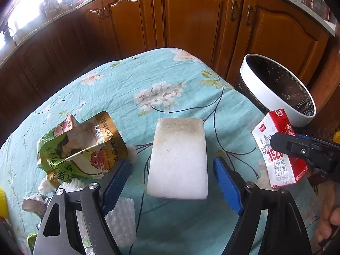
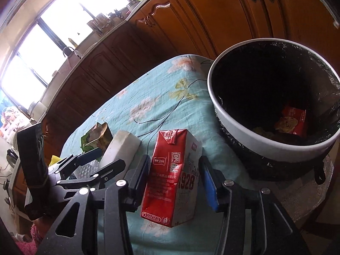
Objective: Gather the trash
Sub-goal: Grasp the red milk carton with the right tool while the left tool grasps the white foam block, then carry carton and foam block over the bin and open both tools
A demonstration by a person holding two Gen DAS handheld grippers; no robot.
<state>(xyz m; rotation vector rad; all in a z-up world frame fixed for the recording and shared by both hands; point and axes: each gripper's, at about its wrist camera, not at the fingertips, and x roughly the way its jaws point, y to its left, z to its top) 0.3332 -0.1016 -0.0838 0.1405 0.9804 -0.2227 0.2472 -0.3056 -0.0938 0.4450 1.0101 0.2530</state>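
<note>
Right gripper [image 2: 173,177] holds a red-and-white milk carton [image 2: 172,178] beside the bin; left gripper [image 1: 172,182] stands wide over a white foam block [image 1: 178,159].

The right gripper's blue pads sit at either side of the carton, which hangs tilted above the tablecloth [image 2: 148,104], clear of the cloth; whether both pads press it cannot be told for sure, though the carton is off the table between them. Just beyond it stands the white-rimmed trash bin [image 2: 233,125] with a black liner, a red packet [image 2: 294,120] lying at its bottom. The left gripper's jaws are spread well apart, with the foam block lying flat on the floral turquoise cloth between them, touching neither pad. Left of the block lies a crumpled green and gold pouch [image 1: 85,146], with white bubble wrap [image 1: 122,221] and crumpled paper scraps [image 1: 34,204] nearer the camera. Wooden cabinets [image 1: 191,17] stand behind the table.
</note>
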